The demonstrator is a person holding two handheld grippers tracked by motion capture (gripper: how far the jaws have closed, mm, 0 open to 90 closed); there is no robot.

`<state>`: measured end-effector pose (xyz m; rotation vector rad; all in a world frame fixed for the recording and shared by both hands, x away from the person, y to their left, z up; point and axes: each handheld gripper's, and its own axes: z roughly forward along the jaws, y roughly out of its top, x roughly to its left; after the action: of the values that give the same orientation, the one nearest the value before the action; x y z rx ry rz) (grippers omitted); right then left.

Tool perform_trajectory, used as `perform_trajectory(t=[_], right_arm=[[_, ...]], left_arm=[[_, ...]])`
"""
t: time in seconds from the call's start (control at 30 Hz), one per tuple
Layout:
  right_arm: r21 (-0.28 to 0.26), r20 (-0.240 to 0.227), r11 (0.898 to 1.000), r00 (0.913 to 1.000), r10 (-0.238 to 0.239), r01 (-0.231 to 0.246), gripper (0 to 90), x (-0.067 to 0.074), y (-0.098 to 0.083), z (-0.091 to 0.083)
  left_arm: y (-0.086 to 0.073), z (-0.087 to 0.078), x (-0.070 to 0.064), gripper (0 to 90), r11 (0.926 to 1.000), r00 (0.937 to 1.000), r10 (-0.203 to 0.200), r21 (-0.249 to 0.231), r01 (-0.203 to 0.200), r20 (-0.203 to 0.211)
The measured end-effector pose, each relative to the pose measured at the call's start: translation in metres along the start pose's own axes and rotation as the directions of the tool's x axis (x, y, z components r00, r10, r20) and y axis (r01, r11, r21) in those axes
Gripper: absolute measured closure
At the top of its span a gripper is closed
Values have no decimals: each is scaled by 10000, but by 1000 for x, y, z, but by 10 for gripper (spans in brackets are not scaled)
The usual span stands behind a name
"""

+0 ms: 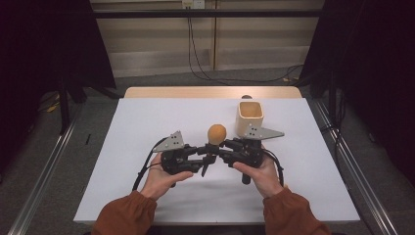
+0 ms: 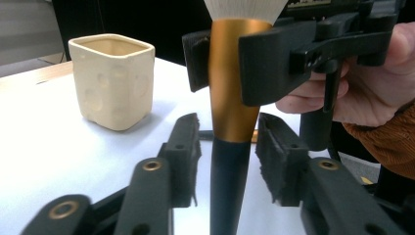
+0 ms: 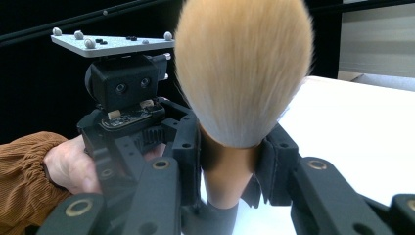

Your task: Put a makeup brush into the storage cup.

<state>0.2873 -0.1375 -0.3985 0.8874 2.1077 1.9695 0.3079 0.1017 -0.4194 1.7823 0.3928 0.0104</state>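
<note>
High view: both grippers meet over the table (image 1: 147, 127), the brush (image 1: 216, 135) upright between them, the cup (image 1: 250, 118) just behind. Left gripper view: the left gripper (image 2: 228, 156) stands parted around the dark handle, pads clear of it, while the right gripper (image 2: 235, 63) clamps the gold ferrule. Right gripper view: its pads (image 3: 188, 161) press the ferrule under the bristles.

A soft-bristled makeup brush (image 1: 217, 134) stands upright between two handheld grippers, just left of a square ceramic cup (image 1: 250, 117), apparently slightly nearer the person.
</note>
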Motion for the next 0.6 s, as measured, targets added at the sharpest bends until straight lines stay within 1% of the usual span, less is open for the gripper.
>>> perform_trajectory(t=[0.07,0.17,0.23,0.3,0.33,0.37,0.4,0.47,0.6], right_arm=[[37,36,10000,10000,-17,17,665,-1,0,0],[39,43,10000,10000,-45,45,665,-1,0,-1],[-16,38,10000,10000,-56,56,664,-2,1,-2],[-101,135,9999,9999,-22,23,664,-2,1,-3],[-114,145,9999,9999,-19,20,664,-3,1,-3],[-121,190,9999,9998,-31,34,665,-3,2,-4],[-116,236,9999,9997,-44,47,665,-4,2,-5],[-101,274,9999,9996,-59,62,664,-4,2,-6],[29,419,9995,9986,-314,313,665,-4,4,-9]], left_arm=[[-1,0,0,536,10000,9999,-11,25,12,-169],[-2,0,-1,498,9999,9996,-30,97,32,-263],[-3,-1,-1,460,9999,9992,-64,78,67,-389],[-3,-3,0,435,9999,9988,-92,91,96,-472],[-3,-3,0,417,9999,9977,-93,74,98,-671],[-3,-4,0,372,9999,9969,-109,79,116,-782],[-3,-6,1,353,9999,9966,-128,55,133,-816],[-3,-8,1,309,9998,9944,-175,32,180,-1046],[-5,-14,3,252,9998,9918,-167,-65,161,-1270]])
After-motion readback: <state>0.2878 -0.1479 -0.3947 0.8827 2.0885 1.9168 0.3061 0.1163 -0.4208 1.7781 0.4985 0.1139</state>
